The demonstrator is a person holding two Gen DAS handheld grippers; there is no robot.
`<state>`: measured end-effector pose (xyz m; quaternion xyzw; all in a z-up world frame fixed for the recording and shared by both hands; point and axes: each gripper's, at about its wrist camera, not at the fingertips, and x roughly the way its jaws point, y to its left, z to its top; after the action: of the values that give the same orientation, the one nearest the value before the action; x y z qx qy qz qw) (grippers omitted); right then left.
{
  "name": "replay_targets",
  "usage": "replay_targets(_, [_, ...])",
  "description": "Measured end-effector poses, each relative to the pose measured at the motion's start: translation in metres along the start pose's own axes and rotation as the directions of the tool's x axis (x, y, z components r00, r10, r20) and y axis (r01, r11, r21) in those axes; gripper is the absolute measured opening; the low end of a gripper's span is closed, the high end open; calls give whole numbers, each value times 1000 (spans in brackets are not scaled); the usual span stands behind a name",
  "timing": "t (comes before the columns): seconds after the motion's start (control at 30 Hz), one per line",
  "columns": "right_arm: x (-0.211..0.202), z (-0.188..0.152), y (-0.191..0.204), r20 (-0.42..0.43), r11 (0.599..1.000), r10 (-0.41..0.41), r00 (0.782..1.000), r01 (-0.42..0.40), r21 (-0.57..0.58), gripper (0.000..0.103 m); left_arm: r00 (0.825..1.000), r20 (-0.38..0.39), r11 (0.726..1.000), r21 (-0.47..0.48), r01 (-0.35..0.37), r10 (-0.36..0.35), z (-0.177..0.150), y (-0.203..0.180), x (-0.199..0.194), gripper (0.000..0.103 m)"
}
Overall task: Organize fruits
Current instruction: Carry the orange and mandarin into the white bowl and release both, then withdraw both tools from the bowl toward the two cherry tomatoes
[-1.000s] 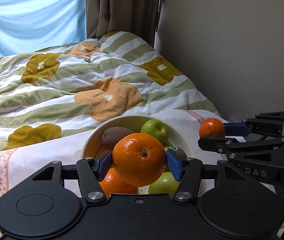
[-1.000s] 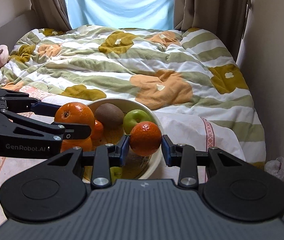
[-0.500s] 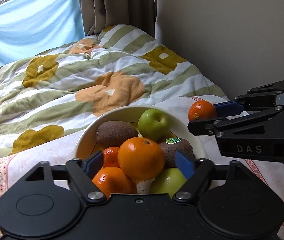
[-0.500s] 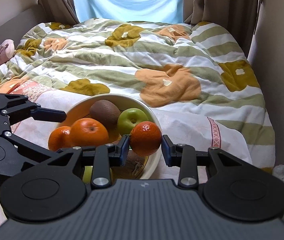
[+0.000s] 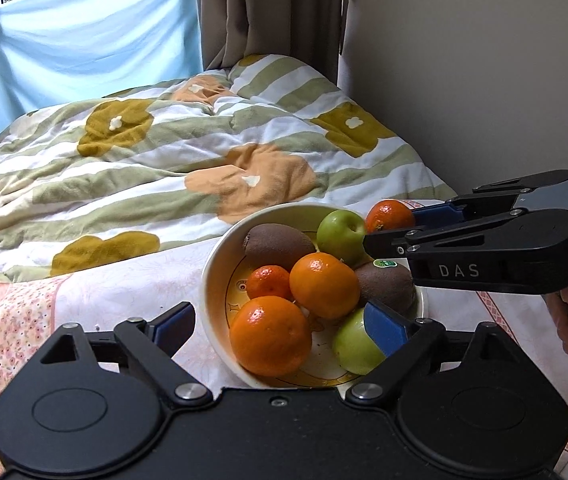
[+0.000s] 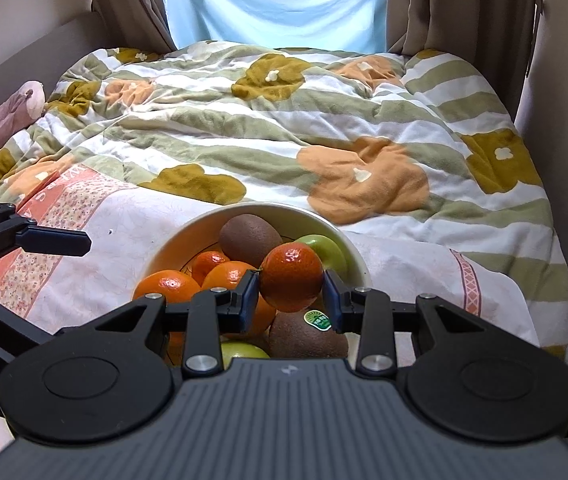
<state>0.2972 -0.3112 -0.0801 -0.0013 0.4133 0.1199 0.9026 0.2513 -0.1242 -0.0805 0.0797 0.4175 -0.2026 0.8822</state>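
**Right claw clamping a tangerine over the bowl, left claw gaping with nothing in it**

Quilt (image 6: 284,128): plush, rumpled, green-and-white stripes with ochre and orange blobs, covering the far part of the bed. Floral sheet (image 5: 96,292): thin, flat, pink-printed, lying along the bed's near edge and carrying the bowl (image 5: 214,276).

Bowl: round, cream, glossy, sitting on the sheet near the bed's near edge. It is holding two fuzzy brown kiwis (image 5: 278,240), one stickered; two smooth green apples (image 5: 341,234); two dimpled oranges (image 5: 323,284); one small mandarin (image 5: 268,282).

Left gripper (image 5: 280,326): black frame, blue pads, spread wide, gripping nothing, straddling the bowl's near rim.

Right gripper (image 6: 291,294): blue pads pinching a glossy round tangerine (image 6: 291,276) on both sides, hanging above the bowl's right side.
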Motion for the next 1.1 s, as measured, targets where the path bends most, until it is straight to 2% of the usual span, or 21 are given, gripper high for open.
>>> replay_targets(0.13, [9, -1, 0, -5, 1000, 0, 1000, 1, 15, 51, 1000, 8, 1000, -27, -8, 8, -5, 7, -8, 94])
replay_targets(0.2, [13, -2, -2, -9, 1000, 7, 1000, -7, 26, 54, 1000, 9, 999, -33, -18, 18, -7, 8, -10, 94])
replay_targets(0.23, [14, -3, -3, -10, 999, 12, 1000, -12, 31, 65, 1000, 10, 999, -35, -24, 24, -8, 8, -11, 94])
replay_targets(0.27, [14, -3, -5, -7, 999, 15, 1000, -15, 39, 72, 1000, 10, 999, -36, -28, 29, -9, 9, -12, 94])
replay_targets(0.33, [14, -4, -6, -10, 999, 23, 1000, -22, 45, 98, 999, 8, 999, -42, -35, 36, -12, 10, -13, 94])
replay_targets(0.37, [14, -5, -6, -17, 999, 23, 1000, -22, 46, 103, 999, 8, 998, -46, -41, 41, -13, 10, -13, 94])
replay_targets(0.8, [-18, -8, 1, 24, 1000, 5, 1000, -5, 9, 103, 994, 52, 991, -102, -88, 93, -16, 7, -41, 94])
replay_targets(0.93, [-42, -7, 9, 63, 1000, -3, 998, 2, 10, 103, 988, 97, 988, -114, -106, 117, -22, 9, -64, 94])
replay_targets(1.1, [-77, -14, 24, 118, 999, -53, 992, 52, 16, 103, 979, 165, 988, -117, -98, 117, -30, 9, -93, 94])
